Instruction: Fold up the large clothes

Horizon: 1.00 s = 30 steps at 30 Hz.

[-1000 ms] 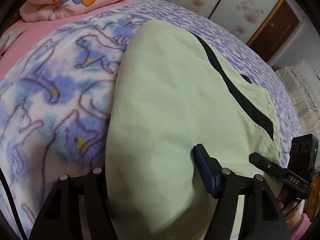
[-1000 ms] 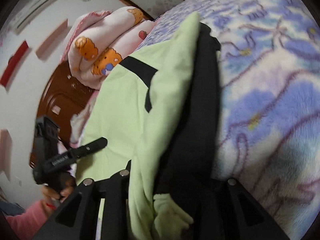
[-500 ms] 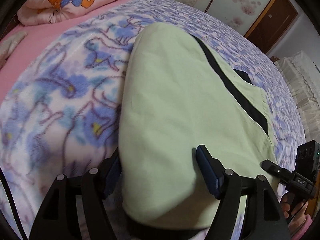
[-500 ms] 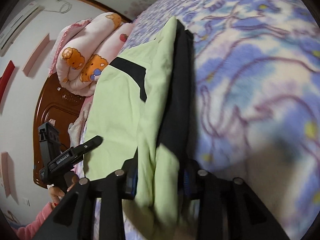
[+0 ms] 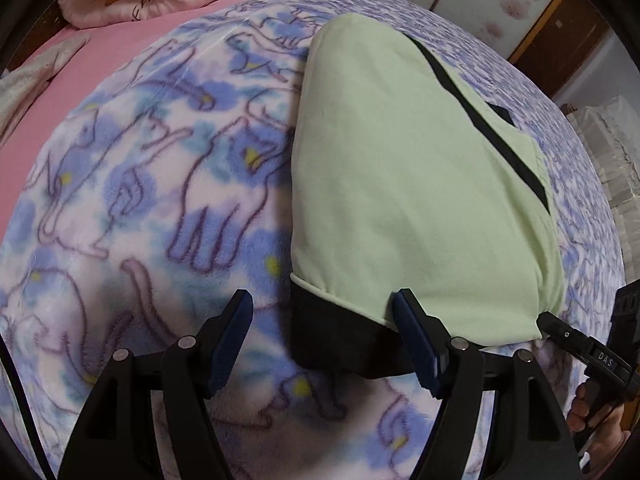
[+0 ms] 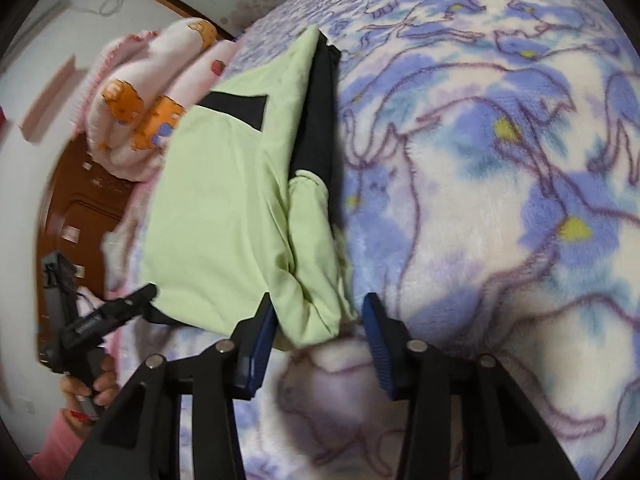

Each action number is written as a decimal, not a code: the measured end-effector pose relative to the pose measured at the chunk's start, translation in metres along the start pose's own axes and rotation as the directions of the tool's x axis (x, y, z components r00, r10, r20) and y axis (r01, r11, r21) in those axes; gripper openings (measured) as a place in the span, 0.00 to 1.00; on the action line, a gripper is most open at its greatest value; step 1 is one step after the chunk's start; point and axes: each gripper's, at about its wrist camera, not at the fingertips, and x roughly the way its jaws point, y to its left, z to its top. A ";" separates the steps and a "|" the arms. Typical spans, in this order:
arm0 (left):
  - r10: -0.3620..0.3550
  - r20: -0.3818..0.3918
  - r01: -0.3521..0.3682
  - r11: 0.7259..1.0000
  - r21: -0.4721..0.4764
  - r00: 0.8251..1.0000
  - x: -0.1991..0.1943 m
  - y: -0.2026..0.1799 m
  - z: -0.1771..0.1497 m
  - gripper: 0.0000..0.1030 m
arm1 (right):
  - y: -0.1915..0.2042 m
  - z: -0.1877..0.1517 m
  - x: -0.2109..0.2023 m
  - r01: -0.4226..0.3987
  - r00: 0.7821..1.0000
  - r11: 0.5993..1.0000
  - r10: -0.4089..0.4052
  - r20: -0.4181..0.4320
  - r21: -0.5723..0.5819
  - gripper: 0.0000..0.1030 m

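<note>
Both grippers have let go and pulled back toward the near edge of the bed since a second ago — then the left gripper (image 5: 322,314) sat over the green cloth and the right gripper (image 6: 318,320) was clamped on the bunched green and black edge. Now the green garment (image 5: 420,200) lies folded on the cat-print blanket (image 5: 140,200), a long packet running from 6 o'clock up toward 12 in the left wrist view, its black underlayer showing at the near end.

The left gripper stands apart, empty; the garment's near corner sits between its pads, with clear space on the 9 o'clock side. The right gripper is closing slightly, jaws apart, with the rumpled green end (image 6: 316,312) between the pads and apparently loose, though the left pad is close against it.

I judge this fold released and done — the next grip likely falls on the near end, for a fold across the length. The bunched end at the right gripper may need smoothing first.
</note>
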 end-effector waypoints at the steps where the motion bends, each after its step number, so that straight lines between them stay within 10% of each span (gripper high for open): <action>1: 0.003 0.006 -0.003 1.000 -0.007 1.000 0.000 0.001 -0.003 0.72 | 0.003 0.000 0.002 0.022 1.000 1.000 -0.022 0.001 -0.010 0.38; 12: 0.114 0.012 -0.110 0.977 -0.184 0.993 -0.061 -0.019 -0.077 0.72 | 0.023 -0.051 -0.055 0.217 0.973 0.976 -0.217 0.073 0.013 0.41; 20: 0.178 -0.027 -0.179 0.946 -0.269 0.984 -0.110 -0.063 -0.227 0.72 | -0.027 -0.176 -0.130 0.329 0.942 0.944 -0.326 0.084 -0.023 0.43; 30: 0.200 -0.177 -0.232 0.956 -0.182 0.964 -0.188 -0.180 -0.418 0.72 | -0.087 -0.330 -0.265 0.369 0.916 0.918 -0.386 -0.113 -0.143 0.76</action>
